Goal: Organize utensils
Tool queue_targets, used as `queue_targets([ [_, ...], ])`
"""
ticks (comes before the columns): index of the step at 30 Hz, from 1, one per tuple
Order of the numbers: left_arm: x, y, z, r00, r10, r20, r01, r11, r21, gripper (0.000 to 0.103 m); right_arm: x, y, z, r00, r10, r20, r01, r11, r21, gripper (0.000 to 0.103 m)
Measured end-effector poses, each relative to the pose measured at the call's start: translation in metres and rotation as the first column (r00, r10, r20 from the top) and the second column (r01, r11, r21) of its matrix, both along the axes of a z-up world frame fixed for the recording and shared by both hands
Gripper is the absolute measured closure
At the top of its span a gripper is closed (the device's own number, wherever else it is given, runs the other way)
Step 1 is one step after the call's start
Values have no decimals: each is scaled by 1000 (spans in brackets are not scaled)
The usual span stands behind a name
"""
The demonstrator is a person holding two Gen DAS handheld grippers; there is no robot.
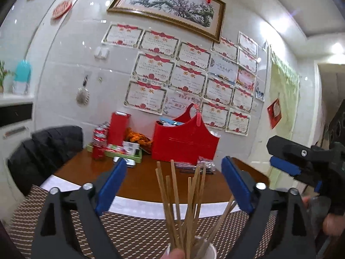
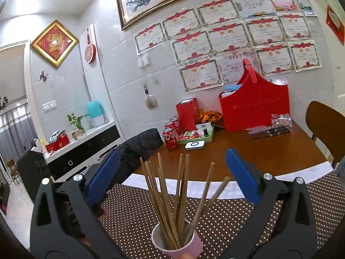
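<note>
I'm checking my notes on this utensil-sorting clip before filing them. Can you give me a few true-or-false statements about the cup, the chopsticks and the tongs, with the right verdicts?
1. The chopsticks stand in a pink cup. True.
2. The right tongs are clamped on the chopsticks. False: their blue pads stand wide apart on either side, touching nothing.
3. The left tongs are open. True.
4. The cup sits on bare wood. False: it stands on a dotted brown placemat.
5. A red basket stands at the far side of the table, near the wall. True.
6. The soda cans lie tipped over. False: they stand upright.
</note>
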State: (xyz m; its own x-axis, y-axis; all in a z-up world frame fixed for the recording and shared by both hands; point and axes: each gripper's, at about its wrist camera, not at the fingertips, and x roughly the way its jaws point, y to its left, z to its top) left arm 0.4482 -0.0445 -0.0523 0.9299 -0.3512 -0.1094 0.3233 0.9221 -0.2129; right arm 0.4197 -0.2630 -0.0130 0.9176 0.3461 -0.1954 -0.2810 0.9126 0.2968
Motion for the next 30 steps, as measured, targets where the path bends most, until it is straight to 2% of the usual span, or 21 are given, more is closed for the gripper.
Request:
queue_targets([
  [3, -28, 0, 16, 998, 64, 14, -65, 995, 80, 4, -18, -5, 6, 999, -37, -4, 37, 999, 0, 6],
  [10, -98, 5, 45, 987, 160, 6, -158, 968, 194, 4, -74, -8, 16, 993, -111, -43, 110, 994, -28, 6],
  [22, -229, 19, 82, 968, 249, -42, -230, 937, 265, 4, -209, 4, 26, 973, -225, -57, 217, 968, -125, 6],
  [30, -301, 31, 84, 960, 273, -52, -250, 930, 268, 4, -288, 21, 23, 954, -295, -43, 283, 941, -184, 6],
])
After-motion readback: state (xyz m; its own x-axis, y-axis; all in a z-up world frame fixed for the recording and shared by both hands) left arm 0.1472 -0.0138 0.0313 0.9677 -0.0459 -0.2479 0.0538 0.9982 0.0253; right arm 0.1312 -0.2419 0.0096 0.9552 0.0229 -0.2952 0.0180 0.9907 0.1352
